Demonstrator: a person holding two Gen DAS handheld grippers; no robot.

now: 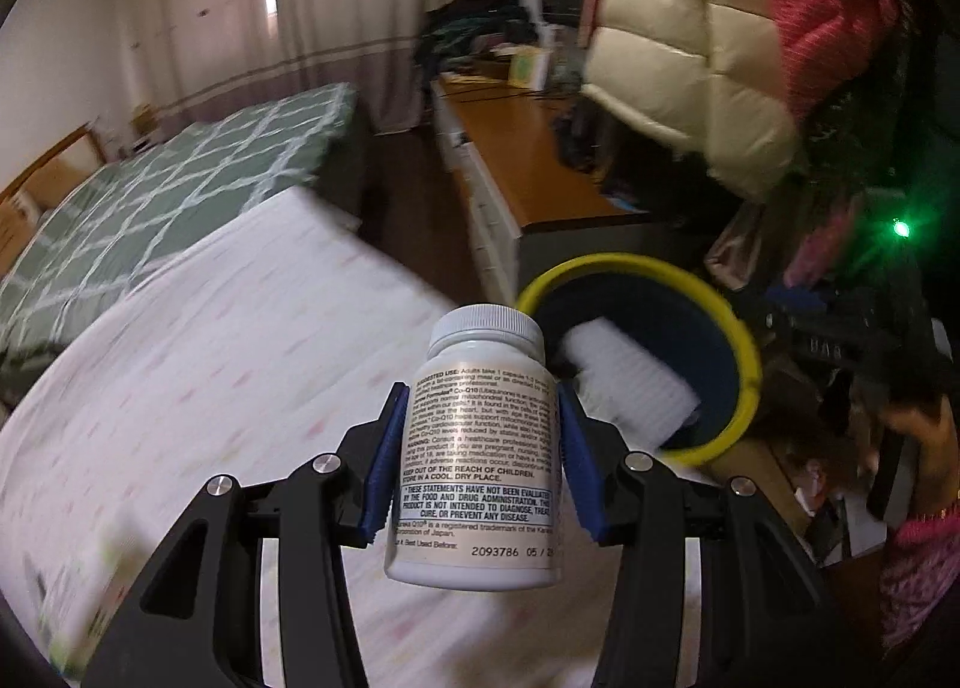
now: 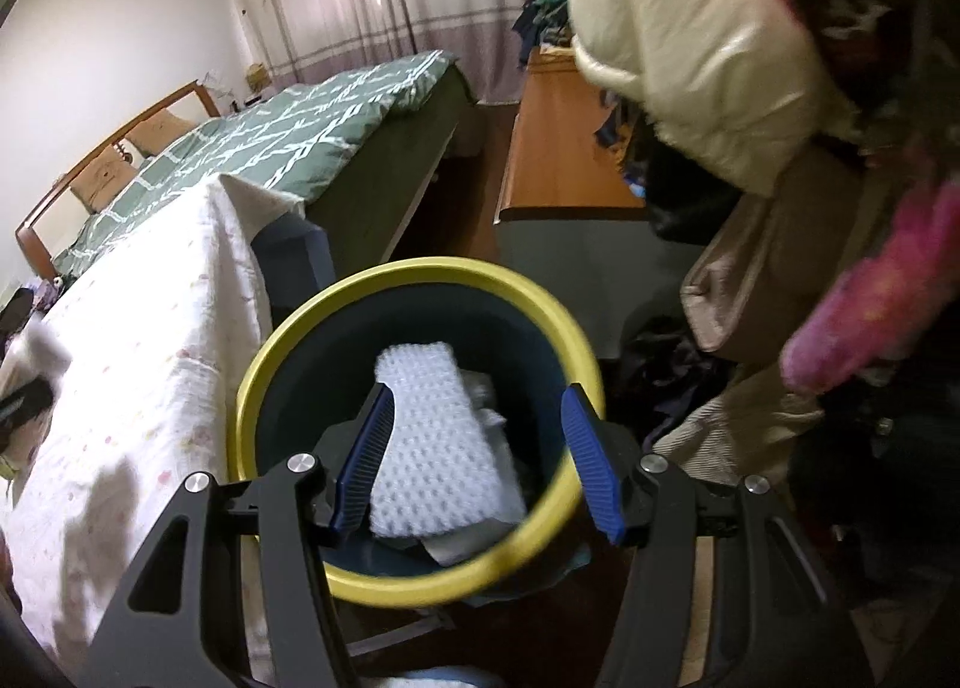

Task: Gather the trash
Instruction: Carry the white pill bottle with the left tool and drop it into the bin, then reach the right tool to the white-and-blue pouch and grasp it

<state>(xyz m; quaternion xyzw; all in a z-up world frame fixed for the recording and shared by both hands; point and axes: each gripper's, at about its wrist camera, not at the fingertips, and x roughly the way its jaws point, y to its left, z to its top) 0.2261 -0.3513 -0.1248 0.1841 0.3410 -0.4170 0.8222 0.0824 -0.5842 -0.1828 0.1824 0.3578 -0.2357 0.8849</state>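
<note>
Left wrist view: your left gripper (image 1: 477, 469) clamps the white plastic supplement bottle (image 1: 480, 448) above the white-clothed table (image 1: 210, 358). Right gripper (image 2: 477, 457) hangs parted, empty. Carry the bottle fully over the yellow-rimmed dark bin (image 1: 744, 352) before releasing.

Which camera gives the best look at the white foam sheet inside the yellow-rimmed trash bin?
The right wrist view. It looks down into the bin, so most of the foam sheet shows between the open right gripper fingers. The left wrist view shows only a blurred part beyond the pill bottle held by the left gripper.
</note>
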